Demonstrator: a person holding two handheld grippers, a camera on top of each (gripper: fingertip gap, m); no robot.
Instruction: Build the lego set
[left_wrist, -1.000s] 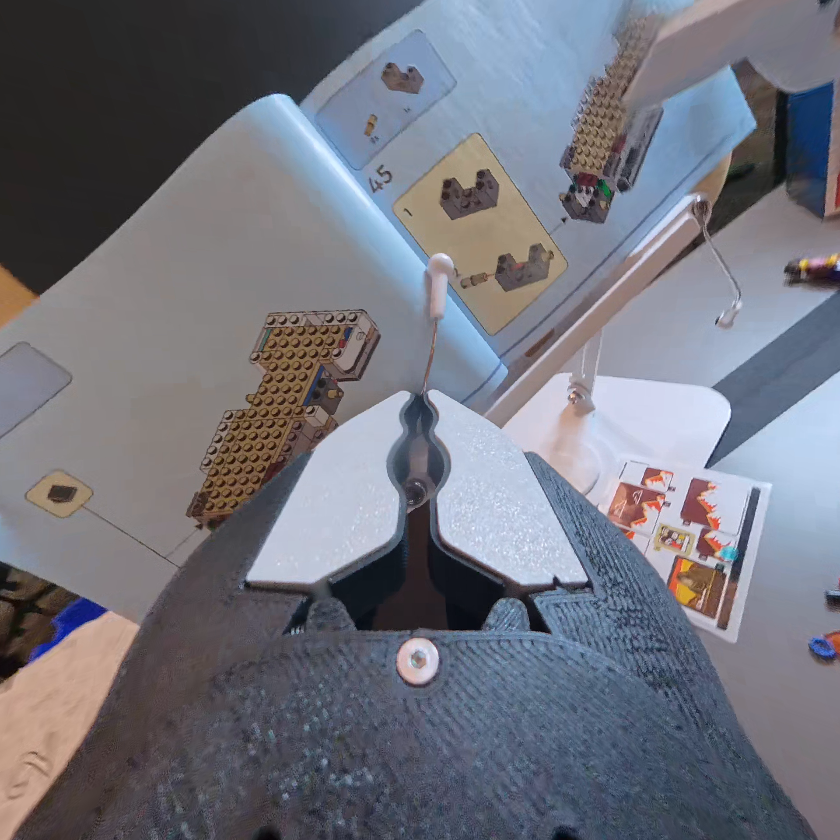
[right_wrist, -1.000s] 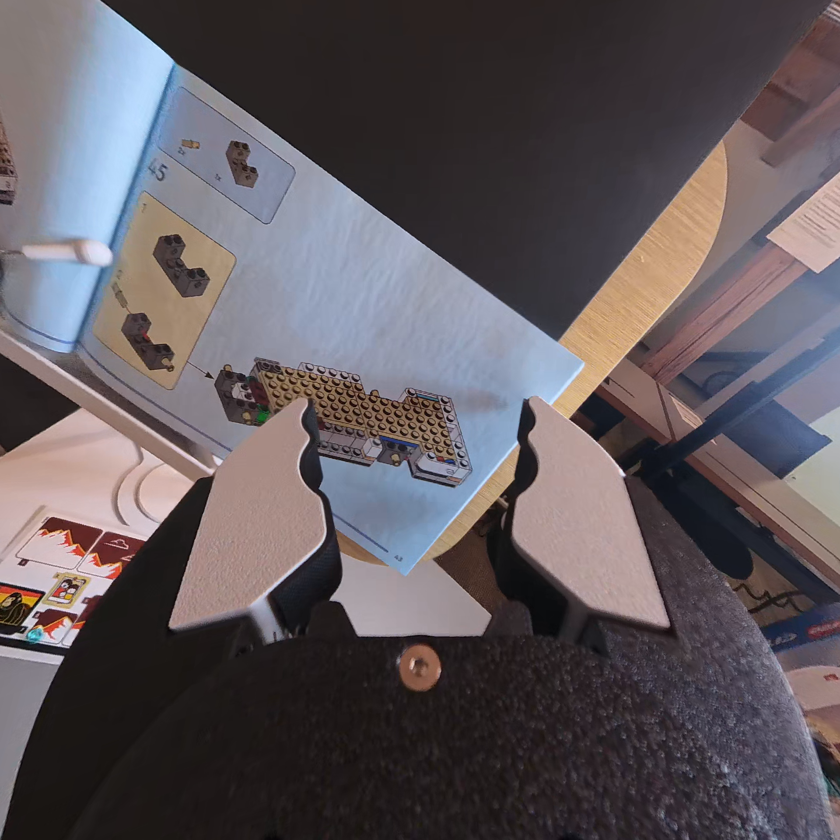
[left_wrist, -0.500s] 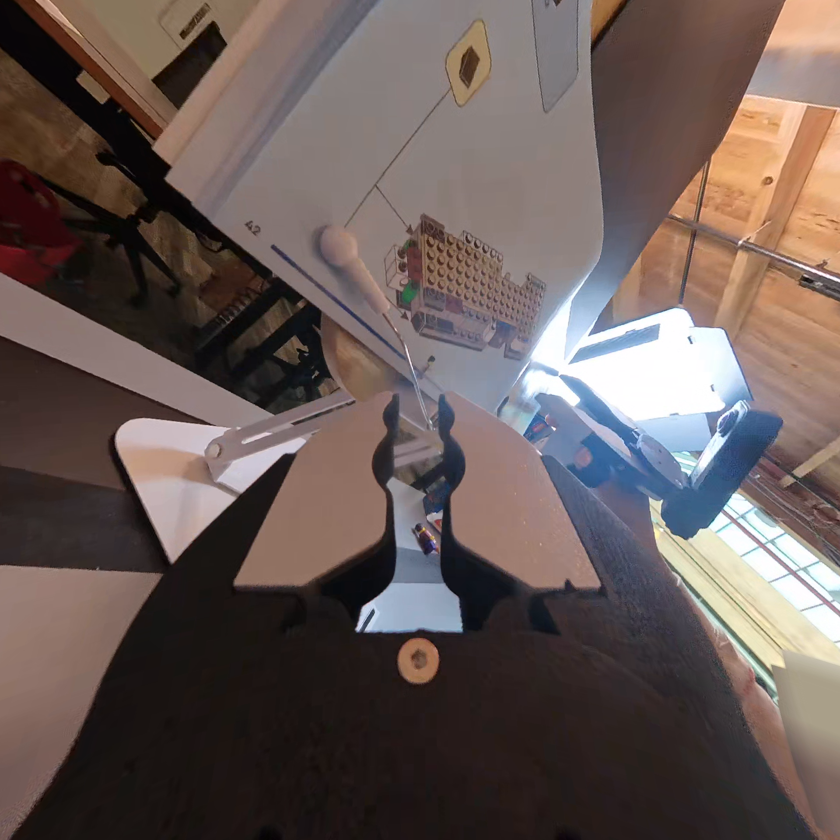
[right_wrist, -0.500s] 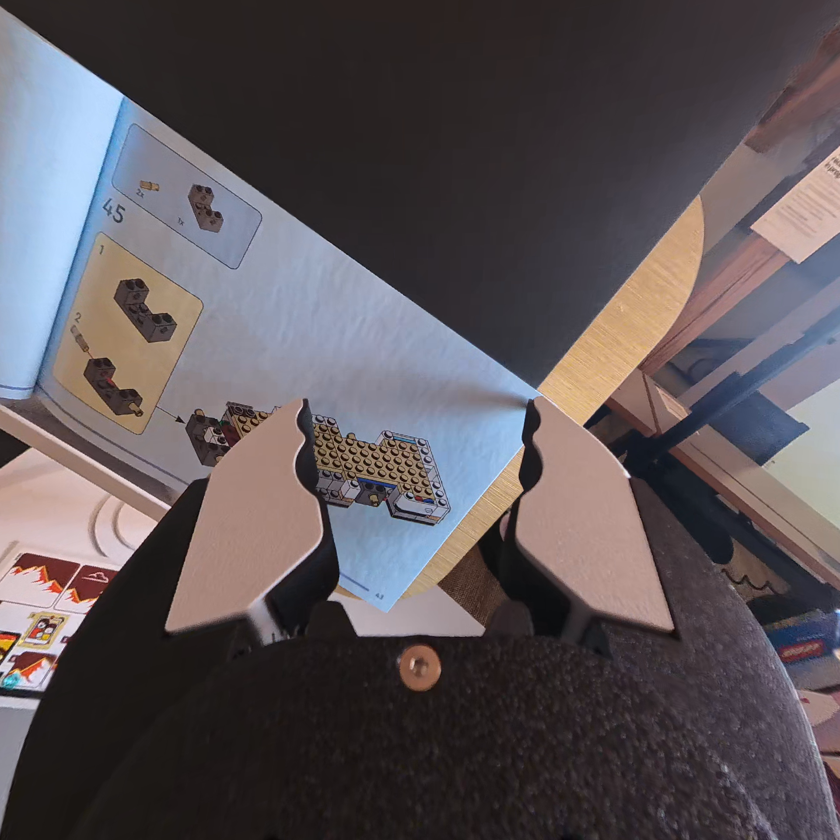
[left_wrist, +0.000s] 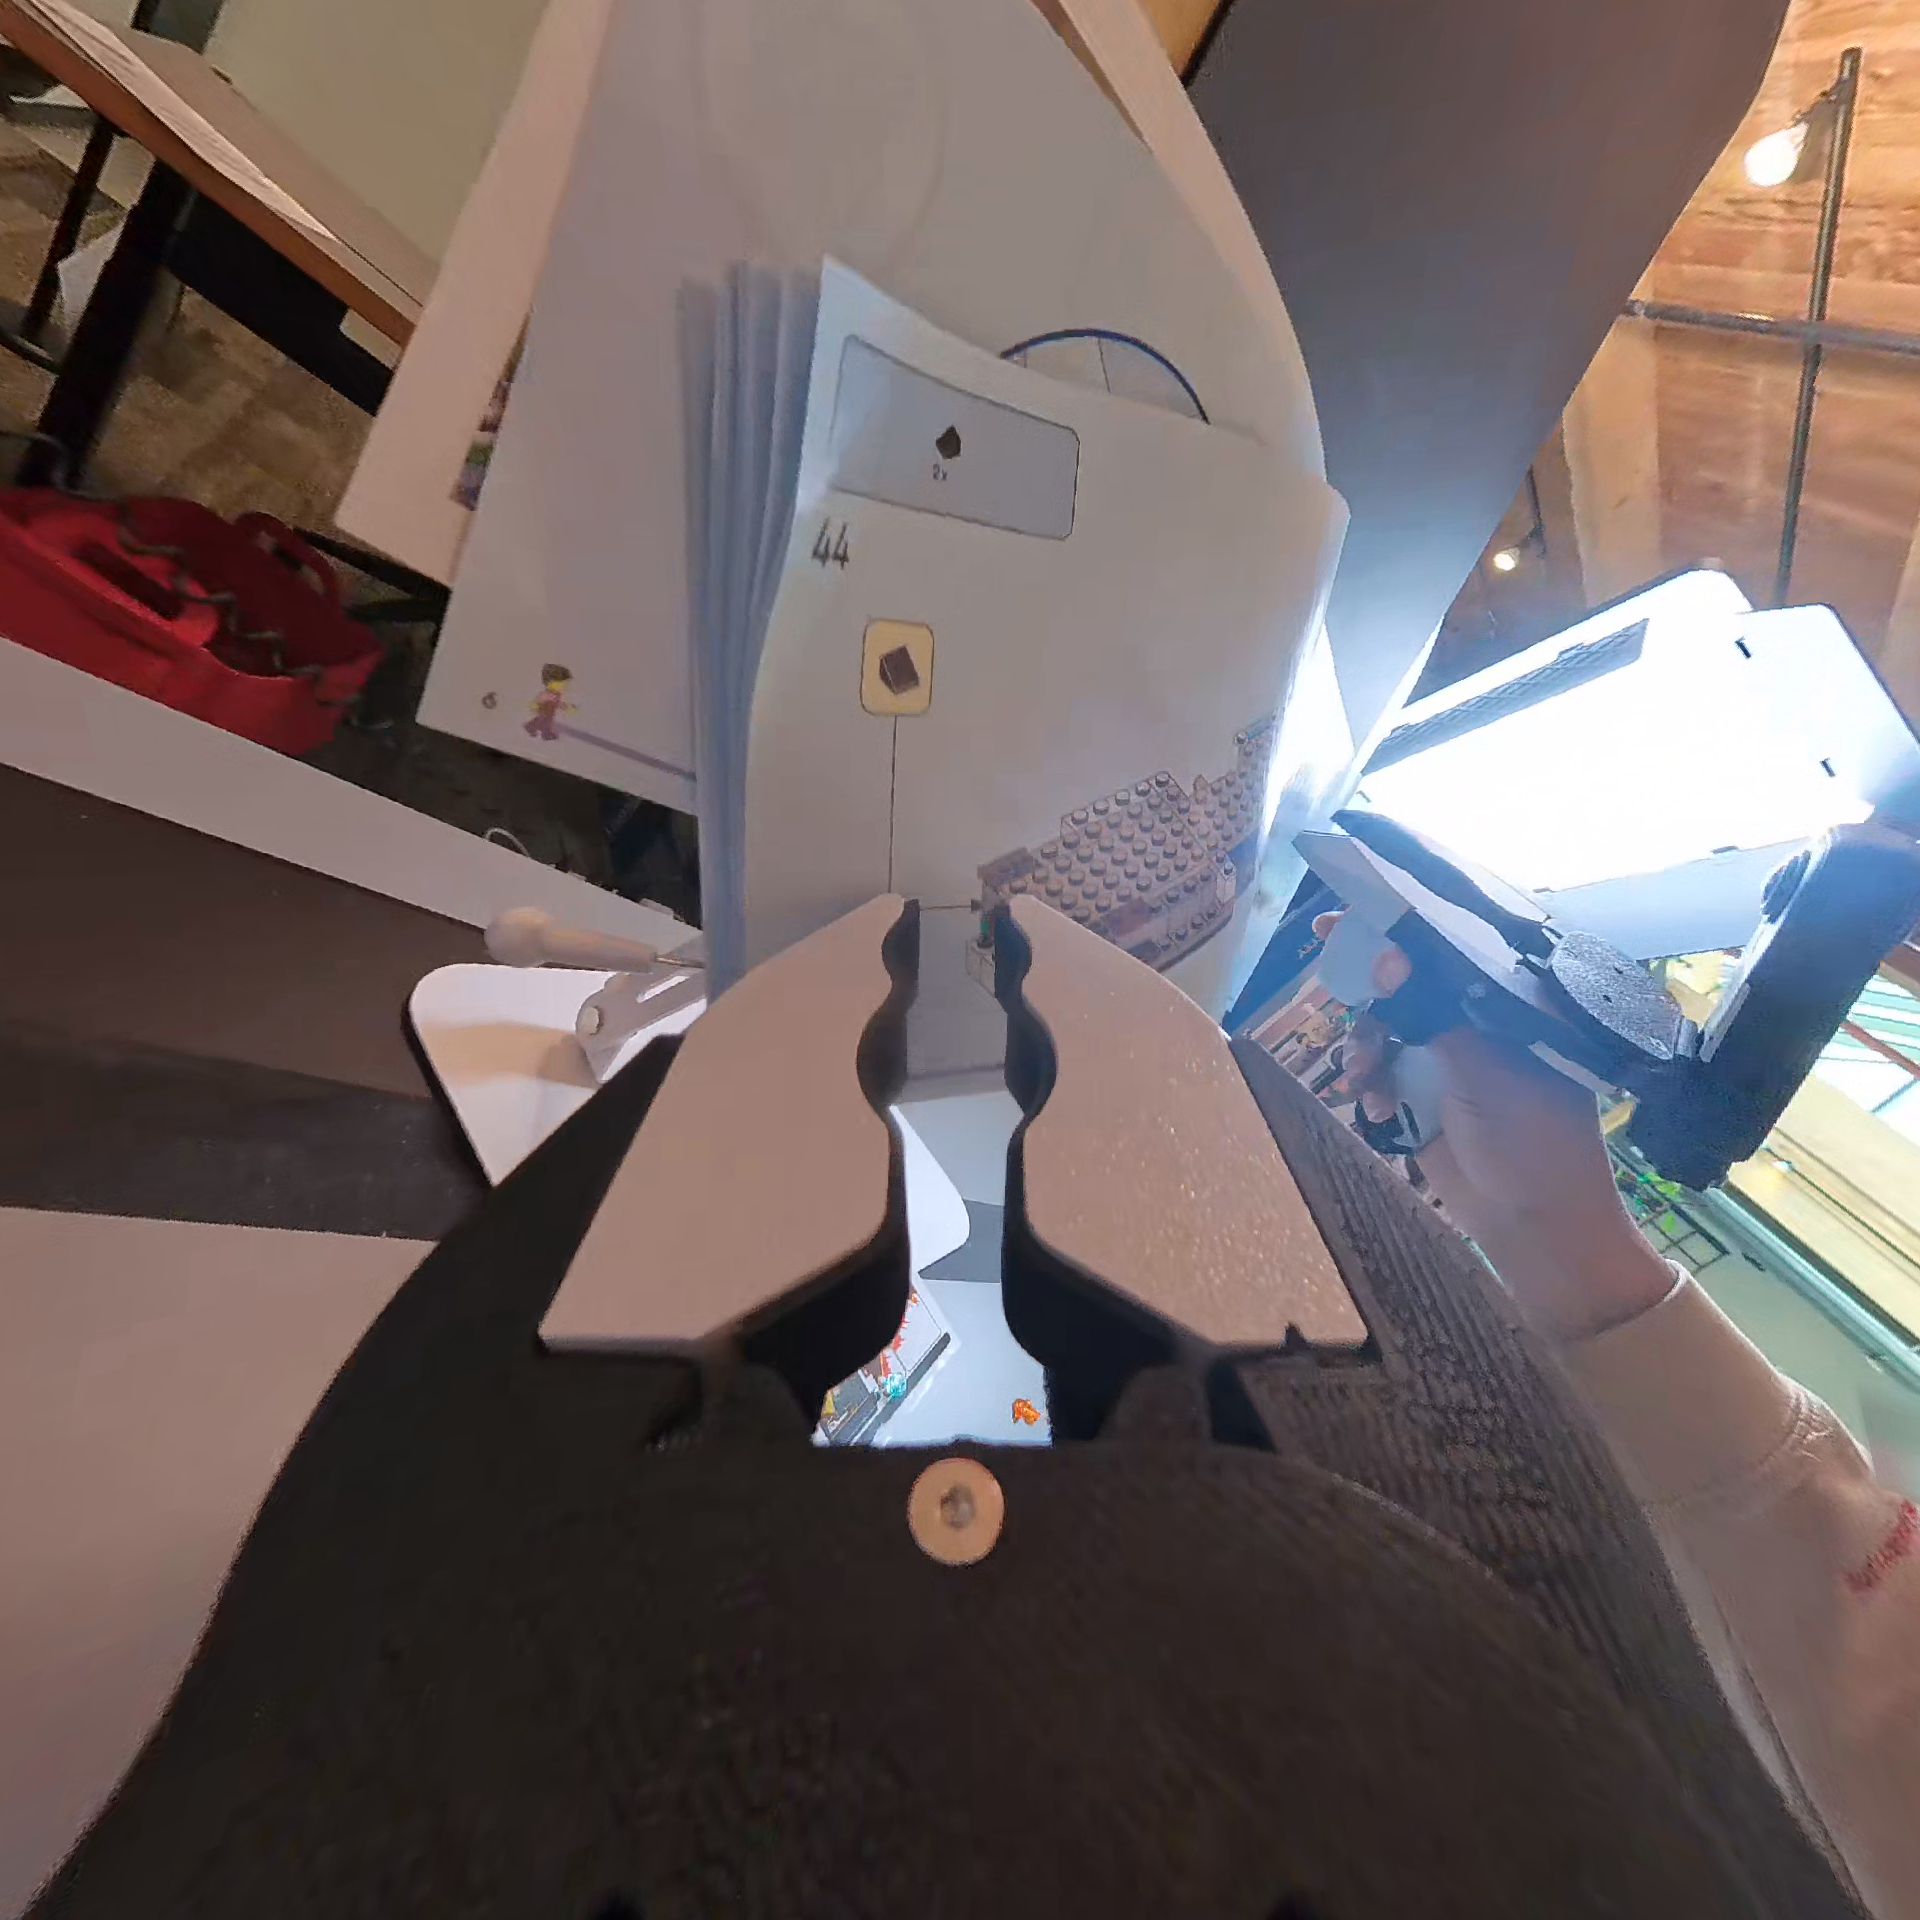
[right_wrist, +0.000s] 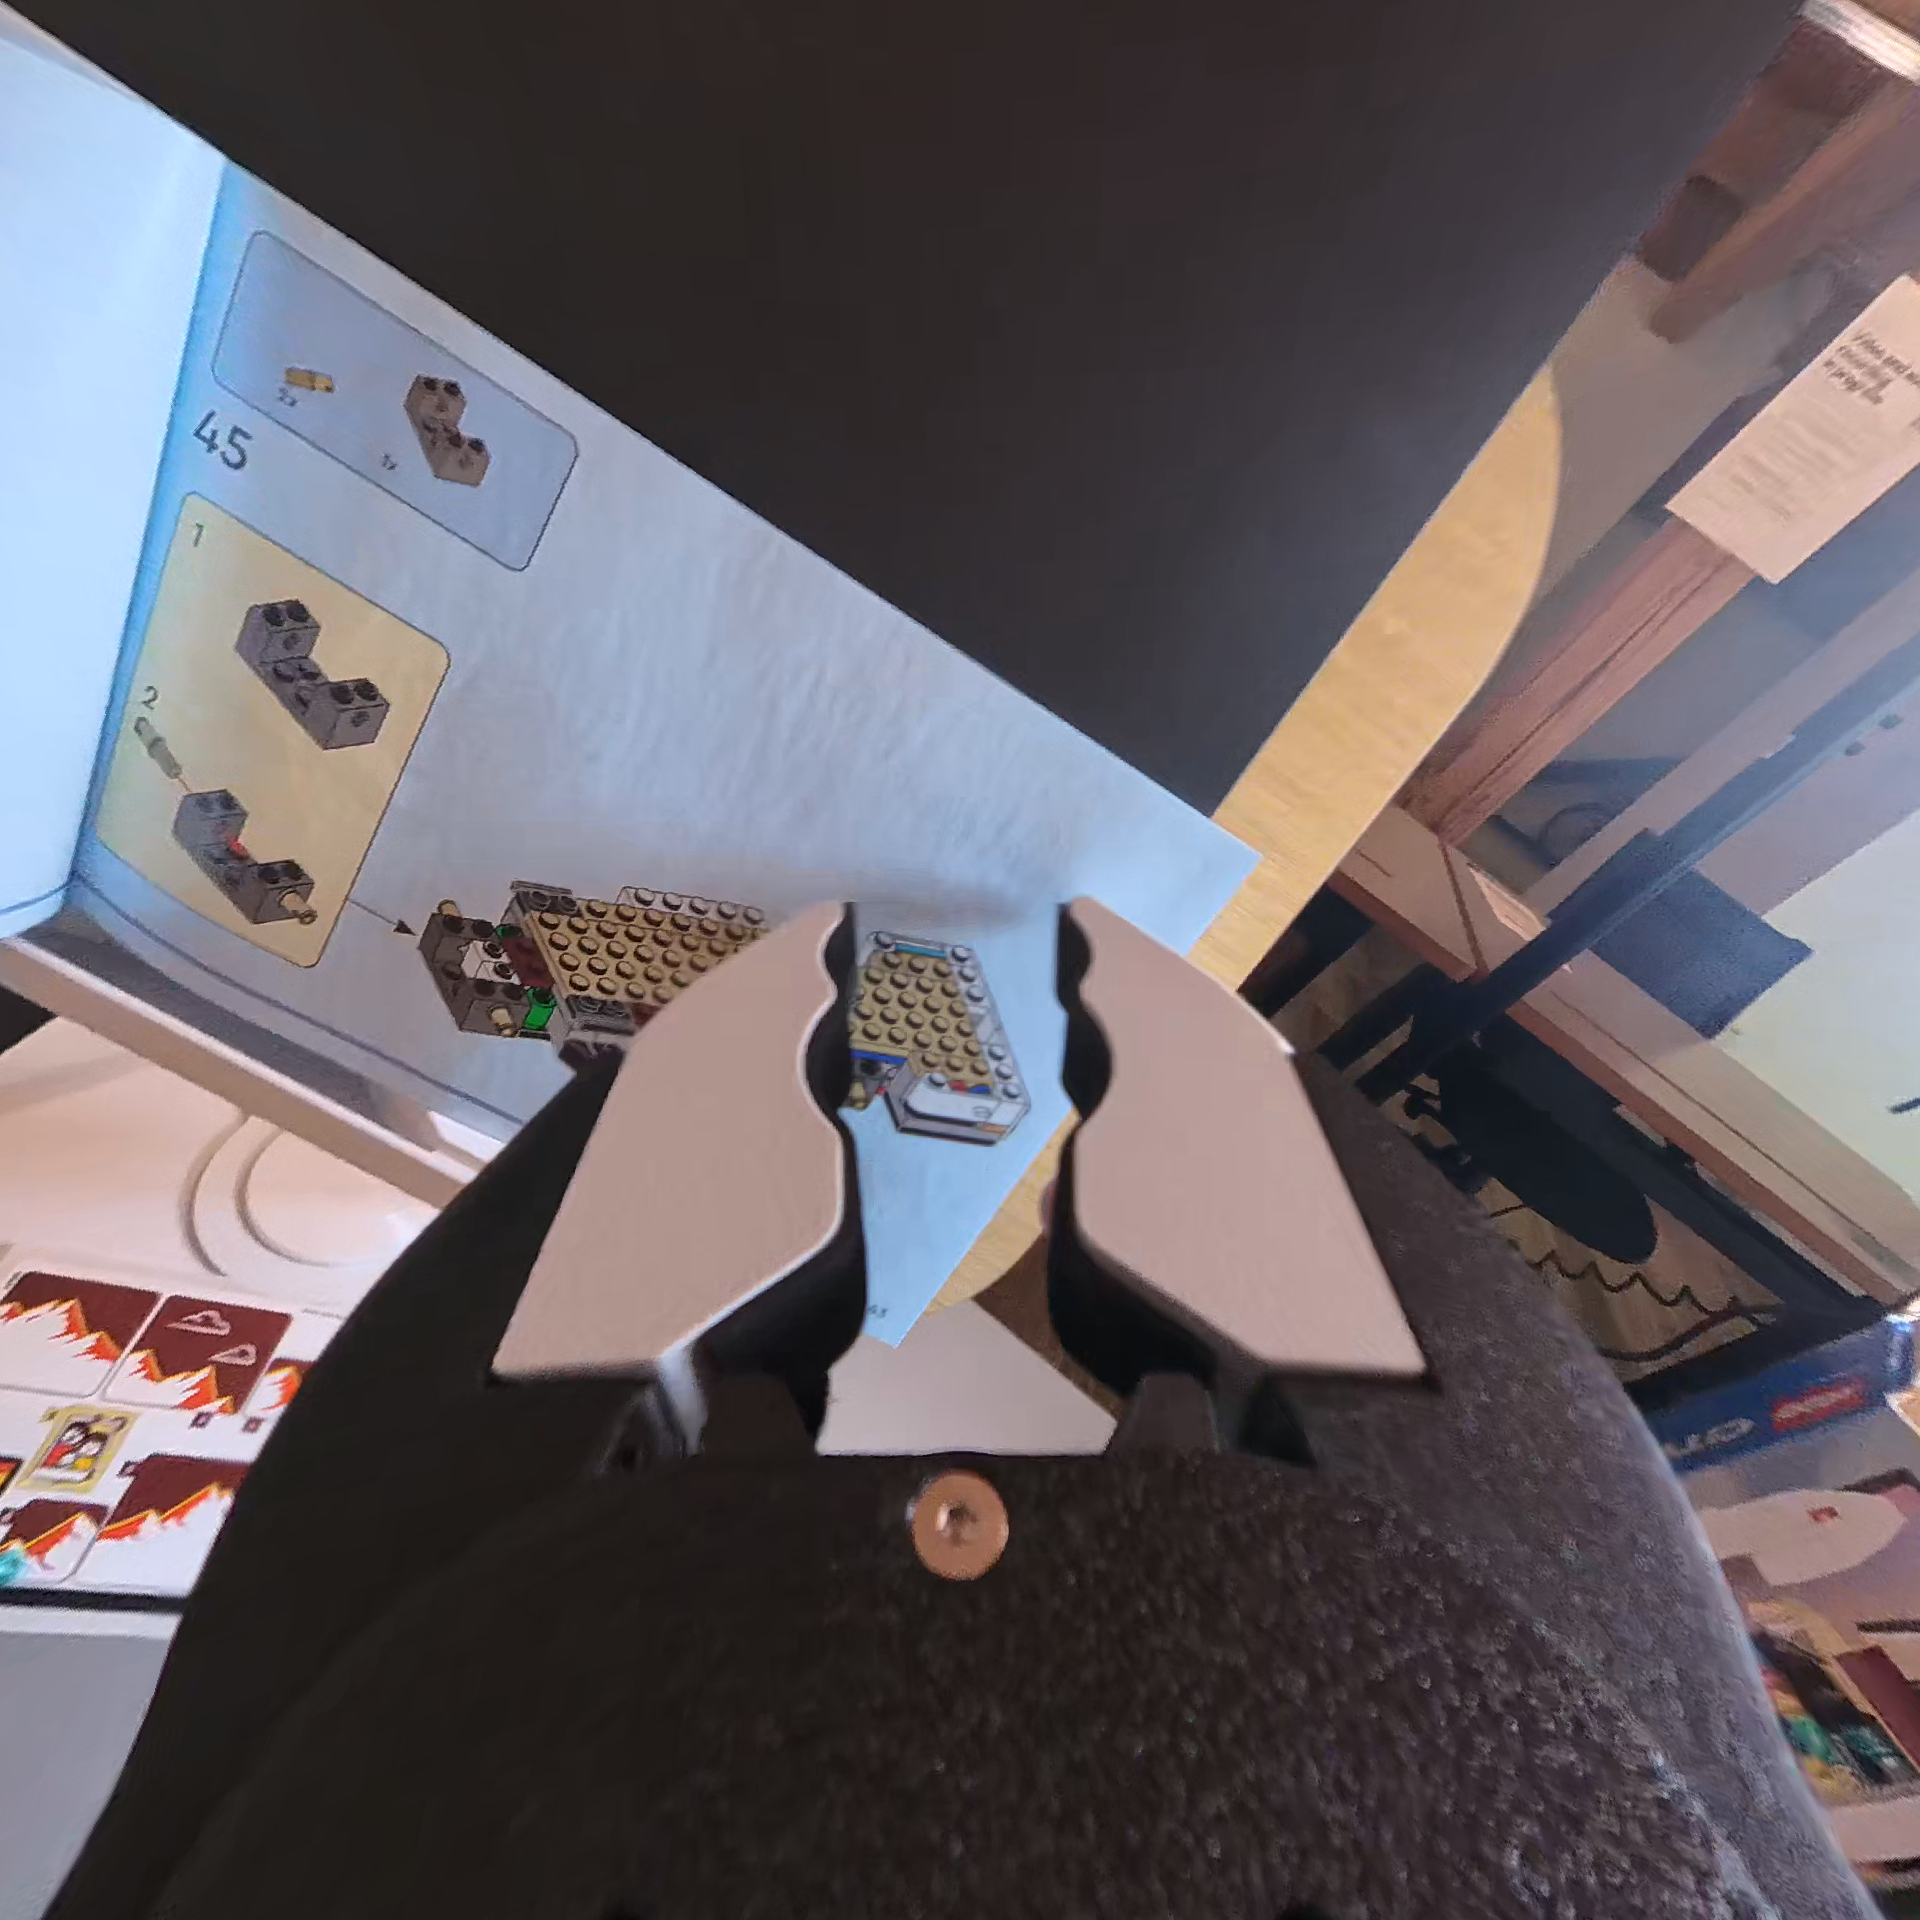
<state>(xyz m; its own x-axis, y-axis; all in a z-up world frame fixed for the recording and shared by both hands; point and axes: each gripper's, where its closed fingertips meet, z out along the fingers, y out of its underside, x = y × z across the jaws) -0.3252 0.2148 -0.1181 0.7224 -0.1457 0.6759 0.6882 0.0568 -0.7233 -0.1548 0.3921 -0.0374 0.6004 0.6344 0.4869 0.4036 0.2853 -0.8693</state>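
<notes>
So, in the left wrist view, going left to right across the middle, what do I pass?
Red bag → white stand base → fanned instruction booklet → right gripper, held in a hand.

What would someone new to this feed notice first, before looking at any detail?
The open pale-blue brick-building instruction booklet, propped on a white stand, fills both views. The right gripper has its jaws apart before the lower corner of the right-hand page, and the left gripper, narrowly open, faces a page standing on edge. A sticker sheet with red-and-orange flame pictures lies on the table at lower left.
</notes>
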